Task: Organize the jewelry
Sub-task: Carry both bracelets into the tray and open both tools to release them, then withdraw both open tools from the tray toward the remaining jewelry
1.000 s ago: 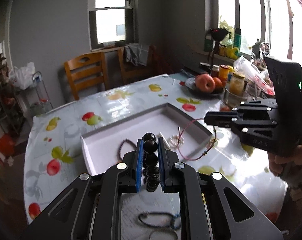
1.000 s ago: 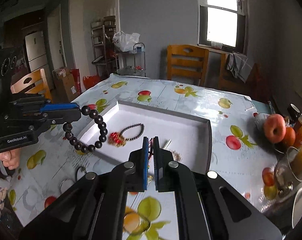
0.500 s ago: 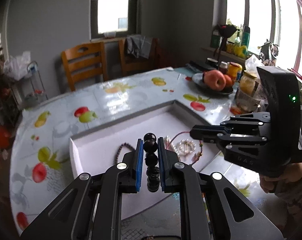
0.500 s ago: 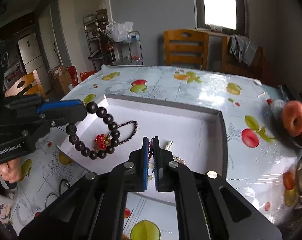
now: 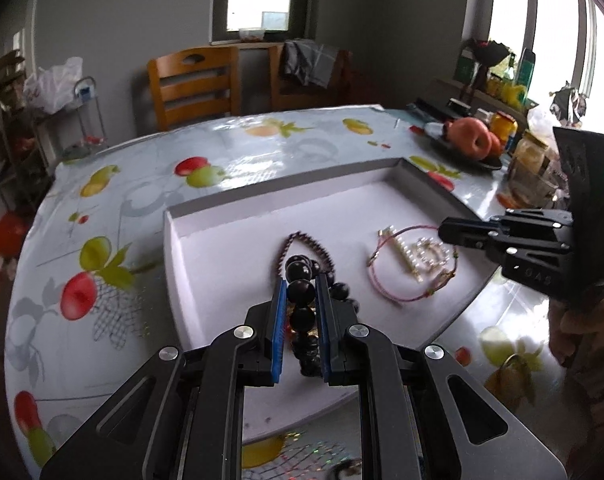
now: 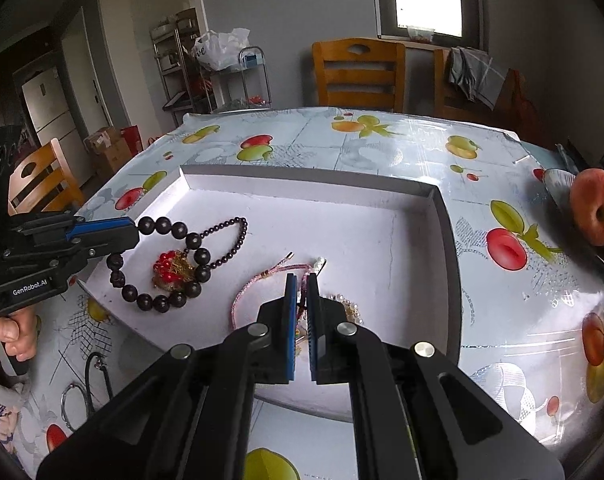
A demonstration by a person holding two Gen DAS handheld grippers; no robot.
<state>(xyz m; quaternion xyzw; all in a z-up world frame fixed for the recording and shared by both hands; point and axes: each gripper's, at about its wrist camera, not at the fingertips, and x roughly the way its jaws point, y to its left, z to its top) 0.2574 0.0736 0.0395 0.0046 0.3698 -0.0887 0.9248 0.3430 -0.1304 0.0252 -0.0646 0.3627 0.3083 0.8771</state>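
A white tray (image 5: 230,264) (image 6: 402,248) lies on the fruit-print table. My left gripper (image 5: 300,292) (image 6: 136,236) is shut on a dark wooden bead bracelet (image 5: 300,292) (image 6: 194,258), holding it low over the tray's left part, above a red and gold piece (image 6: 170,270). A thin purple bead bracelet (image 5: 302,242) (image 6: 230,236) lies beside it. My right gripper (image 6: 299,278) (image 5: 444,234) is shut on a pink cord bracelet (image 5: 398,292) (image 6: 258,280), which droops onto the tray by a pearl piece (image 5: 426,258).
Rings and a dark cord (image 6: 90,384) lie on the table left of the tray. A plate of apples (image 5: 472,144) (image 6: 594,208) and jars (image 5: 530,160) stand at the right. Wooden chairs (image 5: 194,84) are behind the table.
Both grippers moved down toward the tray. The dark bead bracelet now hangs just over the red and gold piece, and the pink cord now rests partly on the tray floor.
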